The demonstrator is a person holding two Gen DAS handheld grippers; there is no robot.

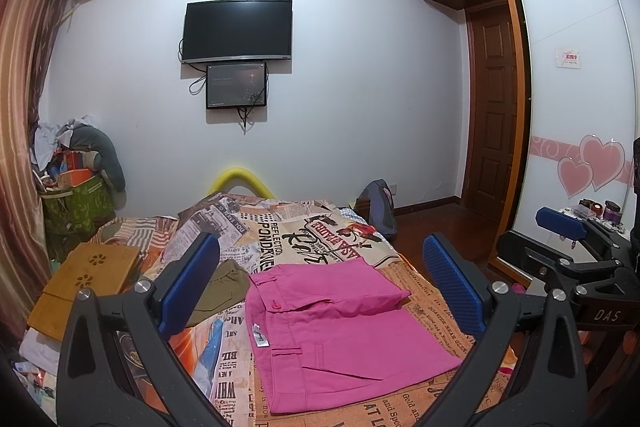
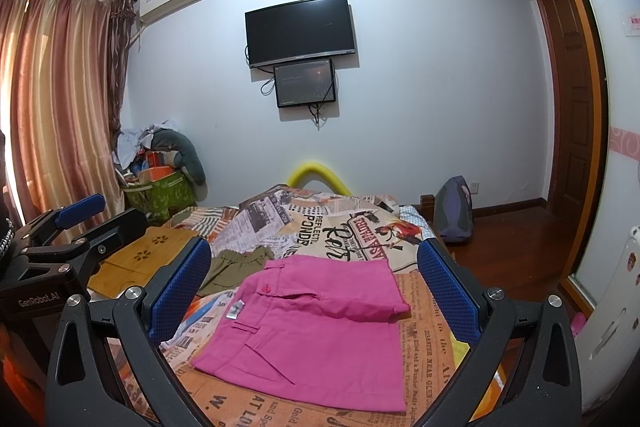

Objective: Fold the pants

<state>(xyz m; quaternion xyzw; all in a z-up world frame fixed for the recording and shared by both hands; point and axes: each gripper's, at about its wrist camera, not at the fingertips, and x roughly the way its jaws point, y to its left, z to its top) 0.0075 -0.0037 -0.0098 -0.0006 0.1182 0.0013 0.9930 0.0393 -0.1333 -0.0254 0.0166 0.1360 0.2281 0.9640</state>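
Both my grippers hang above the bed, nothing in either: left gripper (image 1: pixel 320 291) has its blue pads spread wide, right gripper (image 2: pixel 314 291) the same, jaws fully apart and clear of the cloth. The pink pants (image 1: pixel 336 331) lie flat on the newspaper-print bedspread (image 1: pixel 304 227), near me and centred between my fingers in both views. They look part-folded to me: legs brought up short, one layer lying over the far half with a raised folded edge on the right side, waistband with button and white label on the left. So I judge one or two folds remain. Handling guess: light woven cotton, soft but with some body, so it should hold a crease and not slide much on the printed sheet; waistband and pocket seams are the stiff, thick parts, the rest will sag if lifted from one point. Best hold, in my view: pinch both layers at the near edge, one gripper at the waistband corner on the left, the other at the right corner, lift together and carry over to the far edge. A single-layer pinch risks peeling the top layer off and undoing the stack. An olive garment (image 1: pixel 224 287) lies just beside the pants on the left, close to my left pad, so watch for snagging it. A wooden lap tray (image 1: pixel 92 271) sits further left, well apart.
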